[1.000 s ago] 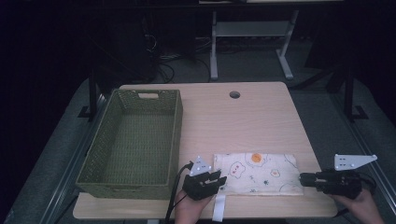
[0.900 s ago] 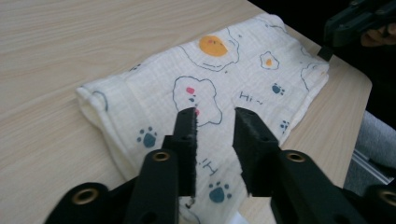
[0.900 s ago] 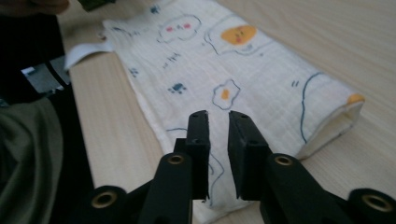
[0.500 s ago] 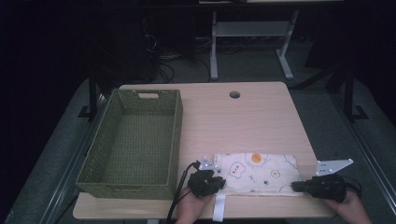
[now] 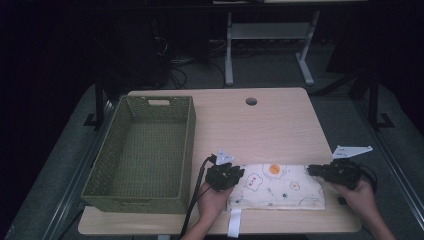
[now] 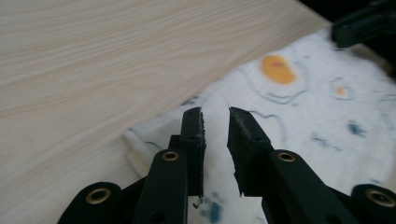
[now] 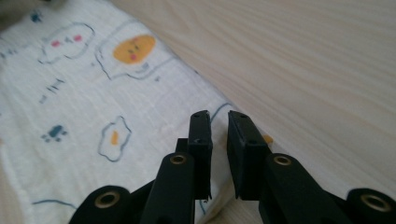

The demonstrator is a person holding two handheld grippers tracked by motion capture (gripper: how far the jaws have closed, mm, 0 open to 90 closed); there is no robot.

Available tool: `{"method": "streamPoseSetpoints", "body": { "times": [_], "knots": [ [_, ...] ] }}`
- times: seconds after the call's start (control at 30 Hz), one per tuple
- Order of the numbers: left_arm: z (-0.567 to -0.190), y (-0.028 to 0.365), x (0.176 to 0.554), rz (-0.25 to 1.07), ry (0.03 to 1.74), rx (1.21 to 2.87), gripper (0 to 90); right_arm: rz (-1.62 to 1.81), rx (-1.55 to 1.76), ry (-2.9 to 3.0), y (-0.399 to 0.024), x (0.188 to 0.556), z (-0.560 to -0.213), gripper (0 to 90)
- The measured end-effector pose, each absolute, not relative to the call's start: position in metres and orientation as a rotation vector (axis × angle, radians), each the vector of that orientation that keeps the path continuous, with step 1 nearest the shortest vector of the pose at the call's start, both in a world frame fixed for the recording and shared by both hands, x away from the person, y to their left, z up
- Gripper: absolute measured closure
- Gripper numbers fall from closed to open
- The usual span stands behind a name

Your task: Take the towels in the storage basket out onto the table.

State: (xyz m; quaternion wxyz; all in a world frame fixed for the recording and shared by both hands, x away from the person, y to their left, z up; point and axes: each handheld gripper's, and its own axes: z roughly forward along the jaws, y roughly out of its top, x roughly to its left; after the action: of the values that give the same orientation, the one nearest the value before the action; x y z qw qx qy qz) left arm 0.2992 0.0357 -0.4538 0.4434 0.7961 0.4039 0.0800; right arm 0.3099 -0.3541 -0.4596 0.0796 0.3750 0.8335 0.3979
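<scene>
I have the folded printed cloth (image 5: 276,186) lying flat at the near edge of the table (image 5: 260,125), just right of the green basket (image 5: 142,150). My left gripper (image 6: 215,122) sits over its left end, my right gripper (image 7: 219,122) over its right end. Both pairs of jaws have just been opening slightly and stand parted by a narrow gap, the 2 pinching nothing

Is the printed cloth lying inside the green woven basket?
No. In the high view the printed cloth lies flat on the table, to the right of the green woven basket.
</scene>
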Motion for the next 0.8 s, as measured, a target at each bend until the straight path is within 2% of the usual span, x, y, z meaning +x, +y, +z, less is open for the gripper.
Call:
{"method": "streamPoseSetpoints", "body": {
  "times": [0.2, 0.5, 0.8],
  "knots": [
    [-0.469, 0.039, 0.315, 0.172, 1.087, 2.040, 74.9, 1.157, 1.141, 2.507, -0.352, 0.307, -0.472, 79.2],
    [-0.462, 0.049, 0.323, 0.246, 1.156, 1.903, 70.8, 1.224, 1.187, 2.434, -0.362, 0.316, -0.456, 69.6],
    [-0.472, 0.053, 0.335, 0.187, 1.209, 1.865, 63.6, 1.202, 1.290, 2.430, -0.370, 0.336, -0.463, 64.8]
  ]
}}
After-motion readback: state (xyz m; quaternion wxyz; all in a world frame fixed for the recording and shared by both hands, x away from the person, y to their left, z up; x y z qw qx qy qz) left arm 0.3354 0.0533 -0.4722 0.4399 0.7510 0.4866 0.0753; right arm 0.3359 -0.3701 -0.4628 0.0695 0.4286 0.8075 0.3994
